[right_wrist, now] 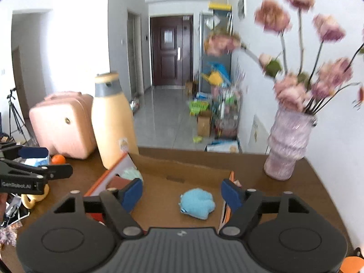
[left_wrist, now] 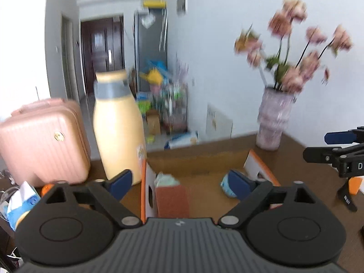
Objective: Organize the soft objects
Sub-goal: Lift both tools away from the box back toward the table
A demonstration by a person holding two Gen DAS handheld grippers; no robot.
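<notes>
Both my grippers, left [left_wrist: 179, 183] and right [right_wrist: 182, 192], hang spread and empty over the box [right_wrist: 182, 175], so I reckon the blue plush [right_wrist: 197, 203] inside is already sorted.

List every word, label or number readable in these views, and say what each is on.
"GenRobot.AI": side of the left gripper, seen from the right wrist.
"D": side of the right gripper, seen from the left wrist; the rest is cut off.
Sticker on the bottle: too blurred to read.
Paper on the door: too blurred to read.
</notes>
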